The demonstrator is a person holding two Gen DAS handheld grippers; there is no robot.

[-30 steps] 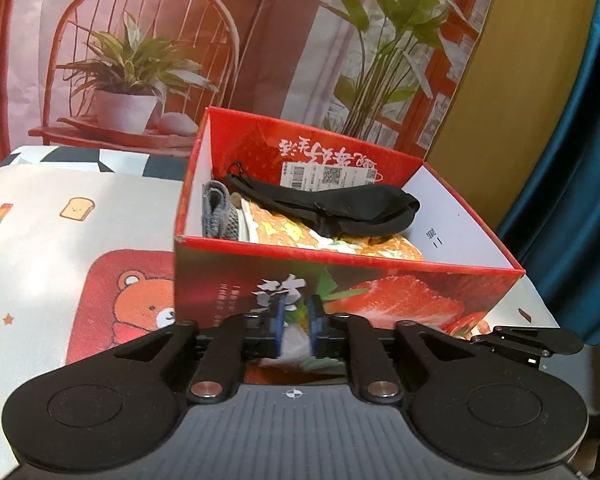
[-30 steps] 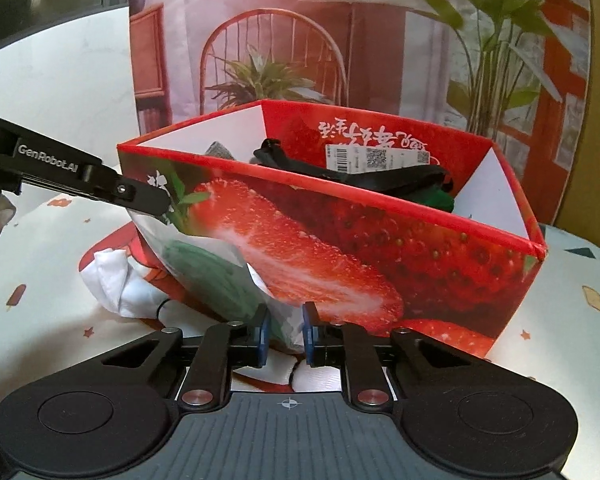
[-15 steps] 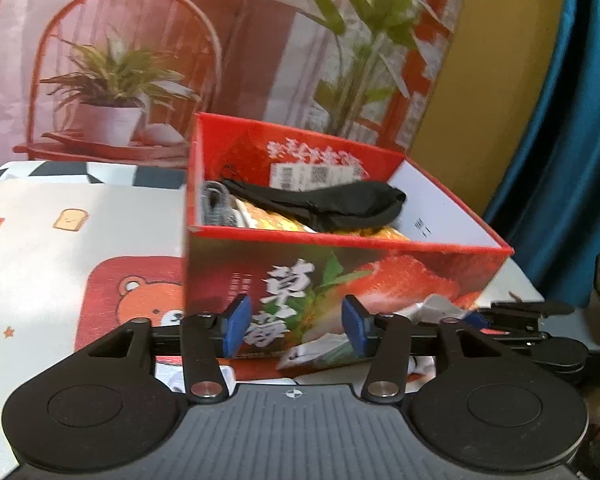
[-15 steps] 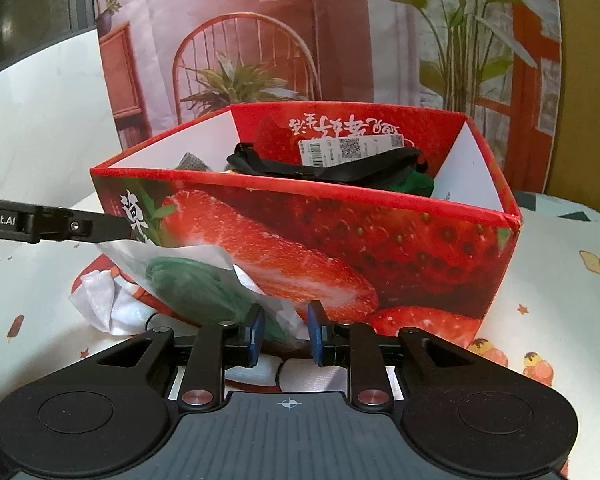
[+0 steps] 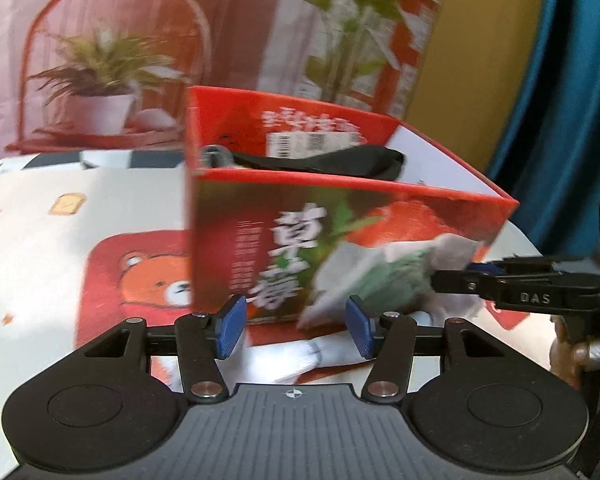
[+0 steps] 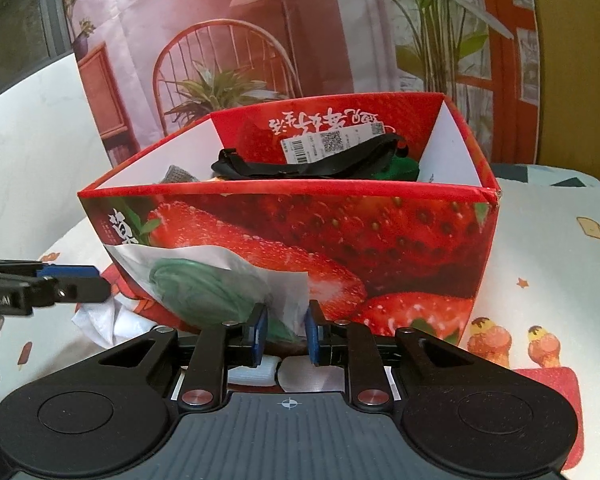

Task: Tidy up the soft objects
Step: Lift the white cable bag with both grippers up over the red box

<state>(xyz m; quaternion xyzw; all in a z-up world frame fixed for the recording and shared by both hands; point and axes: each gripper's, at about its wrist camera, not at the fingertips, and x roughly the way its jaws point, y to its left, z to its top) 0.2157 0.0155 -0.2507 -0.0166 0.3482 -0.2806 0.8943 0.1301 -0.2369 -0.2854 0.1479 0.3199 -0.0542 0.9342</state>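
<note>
We see a red strawberry-print box [image 6: 380,248] standing open-topped on the worktop [image 6: 540,240], which is covered by a pale cartoon-print cloth [image 5: 60,240] with a bear patch.

Inside the box lie a black strap-like item [image 6: 312,160], a grey knitted piece [image 6: 176,174] against the left wall, and something green [image 6: 400,166] toward the back right. A white barcode tag [image 6: 332,140] shows on the far inner wall.

The right gripper [image 6: 286,334] sits low in front of the box's near face. Its blue pads are narrowly apart and closing, with the edge of a white pouch holding a green soft item [image 6: 204,288] between them; the pads appear to press on that edge. In the left wrist view the same pouch [image 5: 380,276] hangs blurred in front of the box, pinched at its right end by the right gripper's fingers [image 5: 460,282].

The left gripper [image 5: 296,326] has its blue pads well apart, with nothing clamped. White fabric [image 5: 300,354] lies on the worktop below and between them, but we cannot tell whether the pads touch it. In the right wrist view the left gripper's fingers [image 6: 72,284] come in from the left edge, just beside the pouch.

Part of a hand [image 5: 576,354] shows at the right edge of the left wrist view.
</note>
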